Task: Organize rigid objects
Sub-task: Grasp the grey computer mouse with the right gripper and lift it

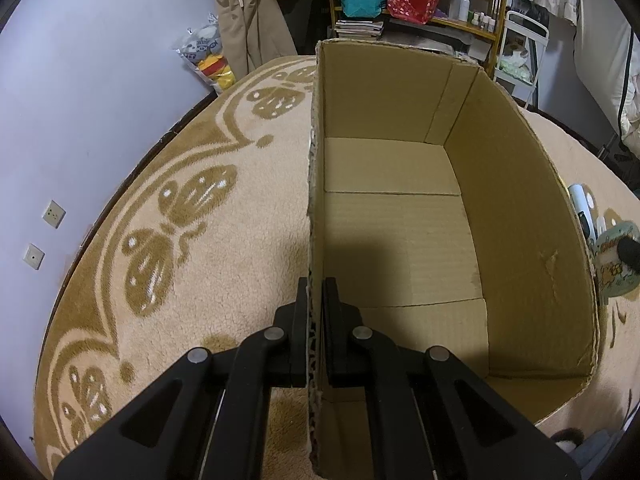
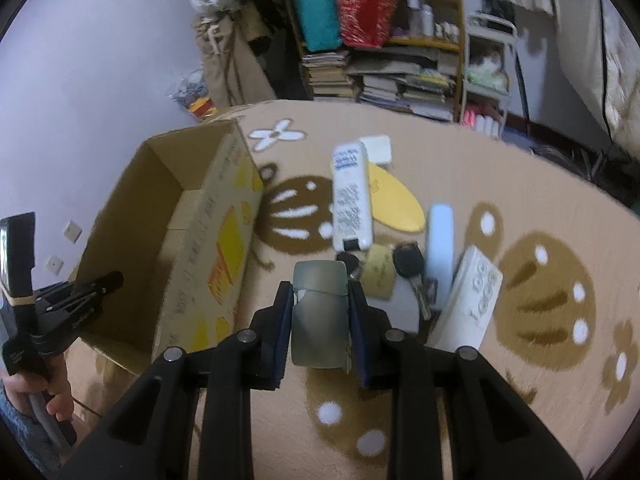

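The cardboard box [image 1: 400, 208] is plain corrugated board, matt brown inside, its cut left edge ragged with the fluting showing; its outer face in the right wrist view carries printed yellow patches. Under it the rug [image 1: 180, 216] is a fuzzy, looped pile in tan and cream, soft and dull. The left gripper [image 1: 315, 292] is matt black plastic with small brushed-metal pins at its joints. Between the fingers of the right gripper [image 2: 319, 296] sits a grey-green case [image 2: 319, 308] with a smooth, faintly satin sheen (plastic or metal, hard to tell). At two o'clock from it lie a metal key [image 2: 412, 276] with a glossy black head and a white tube [image 2: 352, 196] of smooth plastic.
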### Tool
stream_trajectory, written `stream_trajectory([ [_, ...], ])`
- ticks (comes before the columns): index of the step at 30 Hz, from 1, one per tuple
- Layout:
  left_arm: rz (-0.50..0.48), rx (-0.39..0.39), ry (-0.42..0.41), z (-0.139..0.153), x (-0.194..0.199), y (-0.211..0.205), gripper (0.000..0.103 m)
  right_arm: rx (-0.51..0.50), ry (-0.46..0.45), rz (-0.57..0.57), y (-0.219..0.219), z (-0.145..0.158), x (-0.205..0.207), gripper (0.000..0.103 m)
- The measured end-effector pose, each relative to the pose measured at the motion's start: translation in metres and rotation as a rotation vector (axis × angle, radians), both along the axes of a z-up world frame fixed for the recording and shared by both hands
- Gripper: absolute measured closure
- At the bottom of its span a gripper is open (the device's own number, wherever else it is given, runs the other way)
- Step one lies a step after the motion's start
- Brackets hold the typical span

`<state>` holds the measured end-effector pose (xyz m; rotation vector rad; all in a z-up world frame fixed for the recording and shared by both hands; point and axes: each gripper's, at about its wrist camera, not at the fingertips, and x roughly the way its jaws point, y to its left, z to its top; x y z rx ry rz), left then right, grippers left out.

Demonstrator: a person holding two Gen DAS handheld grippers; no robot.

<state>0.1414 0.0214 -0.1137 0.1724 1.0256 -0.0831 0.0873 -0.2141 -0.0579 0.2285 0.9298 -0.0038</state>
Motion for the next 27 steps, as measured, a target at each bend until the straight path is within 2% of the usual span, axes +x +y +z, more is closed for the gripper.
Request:
stream_trajectory([
  [7, 0.004, -0.009, -0.002, 0.001, 0.000, 0.003, 0.099, -0.032, -0.072, 0.059, 0.018, 0.035, 0.007, 0.074],
  [14, 0.005, -0.007, 0.001, 0.001, 0.000, 0.004, 0.099, 0.012, -0.182, 0.108, 0.039, 0.080, 0.023, 0.074],
  [18, 0.005, -0.001, -0.001, 0.001, 0.000, 0.003, 0.099, 0.052, -0.222, 0.128, 0.052, 0.094, 0.035, 0.074],
  [23, 0.002, 0.005, -0.004, 0.000, -0.003, 0.002, 0.098, 0.093, -0.236, 0.154, 0.068, 0.096, 0.048, 0.074],
  [27, 0.000, 0.006, -0.006, 0.000, -0.004, 0.002, 0.098, 0.098, -0.207, 0.184, 0.080, 0.085, 0.056, 0.074],
])
